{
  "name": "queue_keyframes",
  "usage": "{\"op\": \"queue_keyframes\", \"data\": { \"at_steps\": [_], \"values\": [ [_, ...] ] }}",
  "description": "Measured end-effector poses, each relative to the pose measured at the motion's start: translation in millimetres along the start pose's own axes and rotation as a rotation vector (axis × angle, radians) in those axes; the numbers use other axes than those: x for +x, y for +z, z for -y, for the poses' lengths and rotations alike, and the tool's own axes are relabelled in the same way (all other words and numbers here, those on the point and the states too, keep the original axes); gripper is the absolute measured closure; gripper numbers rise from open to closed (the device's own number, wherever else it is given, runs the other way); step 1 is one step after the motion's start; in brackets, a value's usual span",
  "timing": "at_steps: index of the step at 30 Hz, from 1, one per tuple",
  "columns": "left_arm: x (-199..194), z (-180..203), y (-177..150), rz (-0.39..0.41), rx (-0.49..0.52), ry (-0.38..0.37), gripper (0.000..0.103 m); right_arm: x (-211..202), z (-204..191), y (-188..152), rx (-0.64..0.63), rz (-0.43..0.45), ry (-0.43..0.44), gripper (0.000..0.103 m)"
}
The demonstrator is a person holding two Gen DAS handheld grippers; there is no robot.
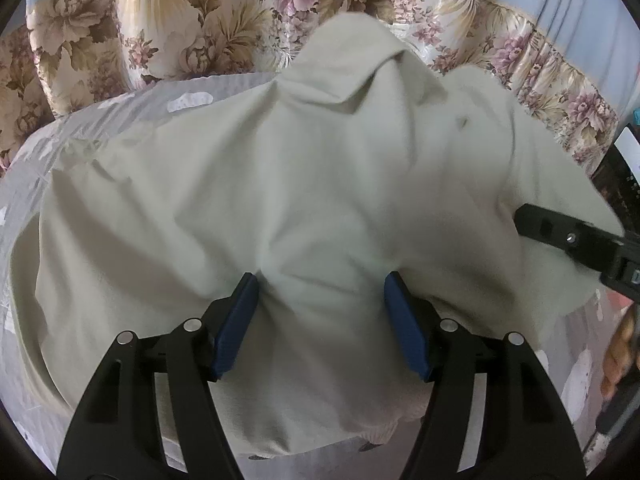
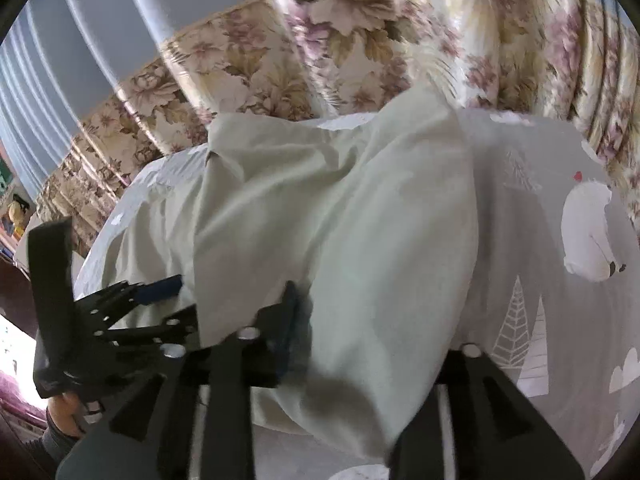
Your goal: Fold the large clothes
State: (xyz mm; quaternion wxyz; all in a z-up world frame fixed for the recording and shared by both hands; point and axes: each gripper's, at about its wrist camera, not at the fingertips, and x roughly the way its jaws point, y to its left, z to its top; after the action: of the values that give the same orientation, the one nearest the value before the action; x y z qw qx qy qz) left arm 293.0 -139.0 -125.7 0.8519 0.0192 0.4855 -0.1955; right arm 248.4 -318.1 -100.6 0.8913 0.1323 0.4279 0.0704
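Fingers (image 1: 240, 320) of the left gripper (image 1: 322, 326) stand wide apart, their blue pads on either side of a raised hump of the garment (image 1: 304, 168); the cloth bulges up between them, and whether the pads press it or only flank it is hard to tell, so I would not call it held. On the right gripper (image 2: 374, 328) one finger (image 2: 286, 320) shows clearly, lying on the cloth, while the other is buried under a fold, so its spread cannot be read from the pictures; cloth lies across the gap. The garment, pale and greenish, sprawls crumpled on the grey printed bedsheet (image 2: 540, 248), running away from both tools toward the floral curtain (image 1: 208, 12), a collar-like flap at its far end. Its long axis seems to lie along the line both tools point, near hem under the fingers. In the left view the right tool enters at the right edge, over the cloth's right side, so the two stand side by side along the near hem, left one nearer the middle. Any fold probably has to carry this near edge forward, away from the person.
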Motion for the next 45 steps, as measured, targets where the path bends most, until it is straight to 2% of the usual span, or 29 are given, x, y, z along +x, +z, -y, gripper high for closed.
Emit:
{"op": "queue_keyframes", "data": {
  "at_steps": [1, 2, 4, 8, 9, 10, 13, 16, 18, 21, 25, 30, 33, 36, 38, 40, 42, 45],
  "values": [
    [0.5, 0.8, 0.5, 0.000, 0.001, 0.002, 0.038, 6.4, 10.1, -0.4, 0.029, -0.022, 0.026, 0.051],
    [0.8, 1.6, 0.3, 0.000, 0.005, 0.007, 0.038, 12.4, 18.1, -1.4, 0.053, -0.041, 0.043, 0.049],
    [0.9, 3.5, -0.8, 0.004, 0.009, 0.016, 0.037, 24.9, 37.9, -5.4, 0.124, -0.057, 0.082, 0.048],
    [0.5, 4.5, -2.5, 0.004, 0.010, 0.016, 0.037, 44.2, 68.7, -11.2, 0.296, -0.038, 0.245, 0.048],
    [0.4, 4.6, -2.3, 0.004, 0.008, 0.017, 0.037, 54.0, 73.8, -12.7, 0.337, -0.047, 0.284, 0.051],
    [0.0, 5.3, -3.0, 0.003, 0.008, 0.020, 0.037, 59.0, 74.4, -14.3, 0.350, -0.043, 0.296, 0.057],
    [0.0, 7.8, -3.0, 0.002, 0.013, 0.034, 0.037, 58.7, 67.4, -11.9, 0.314, -0.007, 0.260, 0.069],
    [-7.3, 2.3, 3.8, -0.005, -0.035, 0.006, 0.039, 52.7, 56.2, -8.4, 0.241, -0.010, 0.214, 0.070],
    [-14.9, -2.1, 12.2, 0.014, -0.056, -0.001, 0.039, 51.6, 59.6, -5.5, 0.239, -0.013, 0.217, 0.070],
    [-15.9, -5.2, 27.1, 0.047, -0.037, 0.052, 0.039, 50.8, 61.4, -4.2, 0.237, -0.010, 0.220, 0.070],
    [10.5, -13.3, 45.7, -0.002, -0.043, 0.047, 0.038, 42.9, 50.3, -0.6, 0.157, 0.000, 0.159, 0.070],
    [19.7, -7.4, 82.5, 0.040, -0.042, 0.086, 0.039, 40.8, 43.6, 3.1, 0.112, -0.013, 0.127, 0.070],
    [32.8, -11.1, 103.4, 0.046, -0.055, 0.124, 0.043, 41.1, 45.1, 2.6, 0.108, -0.013, 0.125, 0.070],
    [54.5, -21.0, 118.1, 0.012, -0.092, 0.119, 0.045, 42.8, 45.4, 3.3, 0.107, -0.020, 0.119, 0.070],
    [74.9, -27.9, 125.4, -0.010, -0.095, 0.169, 0.046, 43.4, 44.8, 4.2, 0.098, -0.024, 0.111, 0.070],
    [89.2, -35.6, 126.2, -0.053, -0.124, 0.172, 0.047, 43.3, 44.2, 5.5, 0.094, -0.026, 0.107, 0.070],
    [85.5, -40.9, 125.5, -0.059, -0.151, 0.145, 0.050, 42.8, 42.7, 6.4, 0.082, -0.032, 0.096, 0.070],
    [49.4, -30.5, 114.9, 0.004, -0.091, 0.152, 0.050, 42.3, 41.3, 8.7, 0.077, -0.039, 0.078, 0.070]
  ]
}}
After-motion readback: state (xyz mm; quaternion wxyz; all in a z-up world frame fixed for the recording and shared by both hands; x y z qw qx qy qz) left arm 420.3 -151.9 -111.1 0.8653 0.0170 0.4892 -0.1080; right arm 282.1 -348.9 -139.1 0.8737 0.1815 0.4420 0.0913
